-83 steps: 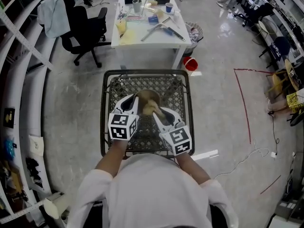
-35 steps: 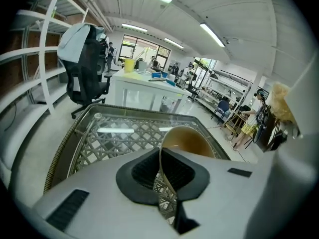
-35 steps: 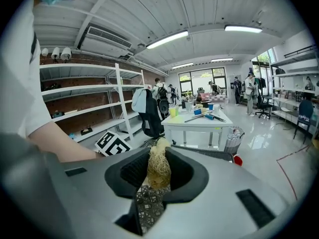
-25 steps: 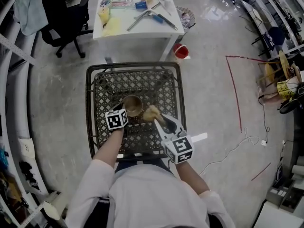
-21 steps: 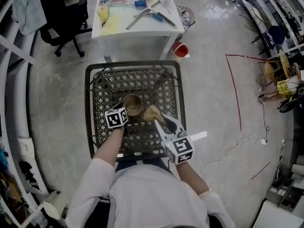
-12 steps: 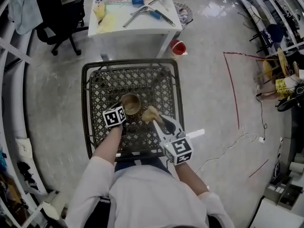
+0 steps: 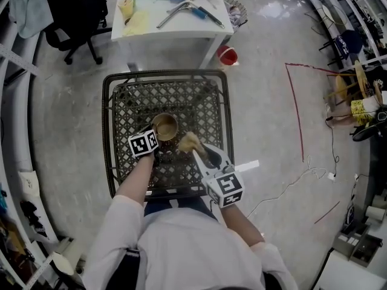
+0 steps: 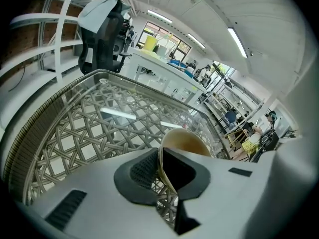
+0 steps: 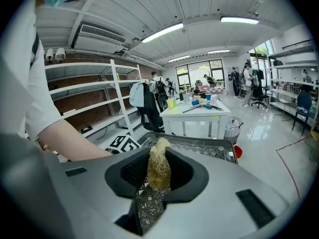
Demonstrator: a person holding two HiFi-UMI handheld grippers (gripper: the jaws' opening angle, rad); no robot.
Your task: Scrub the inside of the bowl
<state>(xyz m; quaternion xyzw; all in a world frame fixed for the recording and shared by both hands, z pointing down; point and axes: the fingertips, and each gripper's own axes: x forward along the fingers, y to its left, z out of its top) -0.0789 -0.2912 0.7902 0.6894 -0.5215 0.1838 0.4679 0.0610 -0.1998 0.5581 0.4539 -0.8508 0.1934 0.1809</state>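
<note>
A tan bowl [image 7: 164, 126] stands on the dark lattice table [image 7: 120, 104]. My left gripper [image 7: 155, 137] is shut on the bowl's near rim; in the left gripper view the thin rim [image 8: 164, 169] runs between the pads and the bowl's pale inside [image 8: 185, 144] shows beyond them. My right gripper [image 7: 197, 150] is shut on a straw-coloured fibre scrubber [image 7: 188, 142], just right of the bowl and apart from it. In the right gripper view the scrubber [image 9: 158, 164] stands upright between the jaws.
A white table [image 7: 181, 25] with tools stands beyond the lattice table, with a red bucket [image 7: 228, 55] by its leg and a black office chair [image 7: 68, 18] to its left. A red line [image 7: 295, 107] marks the floor on the right.
Since the earliest frame the scrubber has come away from the bowl to its right, and the left gripper has swung round to the bowl's near left rim. Over the last second hardly anything moved.
</note>
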